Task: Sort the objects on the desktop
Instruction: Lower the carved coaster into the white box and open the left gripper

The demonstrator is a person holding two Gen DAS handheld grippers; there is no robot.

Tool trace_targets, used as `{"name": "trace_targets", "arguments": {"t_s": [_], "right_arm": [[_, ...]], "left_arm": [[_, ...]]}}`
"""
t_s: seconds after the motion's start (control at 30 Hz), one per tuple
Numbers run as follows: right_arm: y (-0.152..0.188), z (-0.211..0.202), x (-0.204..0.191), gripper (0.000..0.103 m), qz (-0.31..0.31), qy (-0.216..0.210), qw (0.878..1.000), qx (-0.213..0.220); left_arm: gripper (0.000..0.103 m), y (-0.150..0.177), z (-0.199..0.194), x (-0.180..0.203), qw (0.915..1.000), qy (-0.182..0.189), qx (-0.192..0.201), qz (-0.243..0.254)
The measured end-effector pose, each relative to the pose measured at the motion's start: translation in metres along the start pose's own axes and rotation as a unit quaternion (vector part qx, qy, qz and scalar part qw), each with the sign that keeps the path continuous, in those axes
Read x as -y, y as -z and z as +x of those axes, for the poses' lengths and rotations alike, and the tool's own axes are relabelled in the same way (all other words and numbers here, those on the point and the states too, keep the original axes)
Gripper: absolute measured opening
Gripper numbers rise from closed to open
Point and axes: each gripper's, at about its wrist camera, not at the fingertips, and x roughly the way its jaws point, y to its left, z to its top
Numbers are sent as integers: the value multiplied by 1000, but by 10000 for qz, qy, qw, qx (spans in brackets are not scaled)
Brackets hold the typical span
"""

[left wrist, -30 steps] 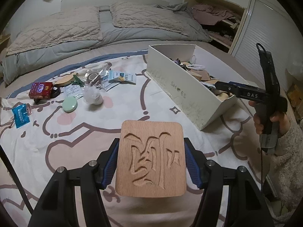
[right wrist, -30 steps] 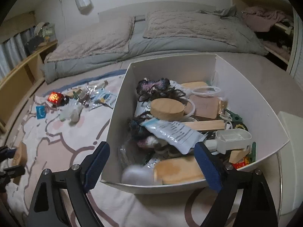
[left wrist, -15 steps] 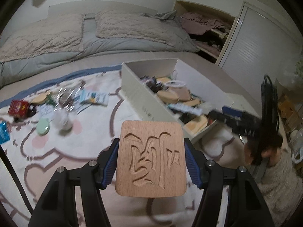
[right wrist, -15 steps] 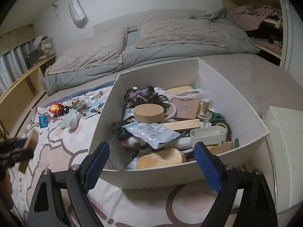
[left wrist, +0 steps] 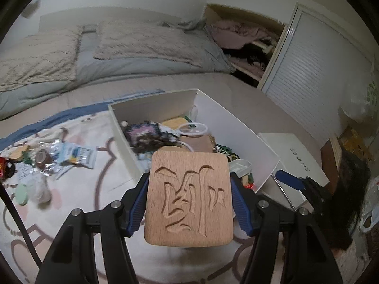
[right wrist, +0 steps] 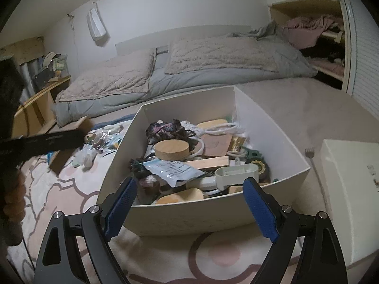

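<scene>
My left gripper (left wrist: 189, 201) is shut on a carved wooden plaque (left wrist: 189, 198), its blue pads pressing both side edges. It hangs just in front of the near left wall of the white box (left wrist: 227, 116), which is full of mixed items. In the right wrist view my right gripper (right wrist: 189, 206) stands open and empty before the near wall of the same white box (right wrist: 189, 215). The left gripper with the plaque (right wrist: 59, 158) shows blurred at that view's left edge. The right gripper's blue finger (left wrist: 289, 177) shows at the box's right corner in the left wrist view.
Loose items lie on the patterned blanket (left wrist: 78, 189) left of the box: foil packets (left wrist: 75, 153), a green round piece (left wrist: 21, 193), a tape roll (left wrist: 42, 159). A white lid (right wrist: 350, 189) lies right of the box. A bed with pillows (right wrist: 213, 59) runs behind.
My left gripper has carried the plaque rightward, so the white box now sits directly behind it. The right gripper has drawn back a little from the box.
</scene>
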Motion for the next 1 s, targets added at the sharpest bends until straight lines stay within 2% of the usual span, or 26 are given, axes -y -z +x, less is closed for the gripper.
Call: {"name": "trace_targets", "arguments": {"t_s": [0.1, 0.27, 0.4, 0.53, 0.8, 0.87, 0.9, 0.93, 1.0], "right_arm": [[3, -4, 3, 90, -48, 148, 9999, 69], [8, -11, 14, 90, 102, 162, 9998, 114], [10, -14, 20, 90, 150, 237, 9995, 123], [11, -13, 26, 90, 242, 300, 9992, 92], [13, -13, 36, 90, 390, 281, 9988, 113], [13, -14, 37, 90, 402, 280, 9987, 128], [12, -13, 38, 90, 409, 270, 9987, 133], [11, -13, 39, 90, 432, 240, 9987, 134], [10, -14, 40, 90, 472, 204, 9986, 139]], "left_arm": [[64, -5, 20, 10, 9999, 43, -128, -3], [64, -9, 46, 24, 9997, 105, -243, 0], [64, -16, 63, 32, 9996, 131, -250, -96], [64, -18, 82, 37, 9986, 85, -455, -241], [64, -16, 101, 42, 9980, 51, -541, -337], [71, -16, 102, 39, 9978, -31, -500, -439], [85, -17, 100, 38, 9981, -80, -397, -459], [95, -18, 97, 37, 9984, -128, -311, -455], [95, -20, 90, 36, 9990, -209, -138, -371]]}}
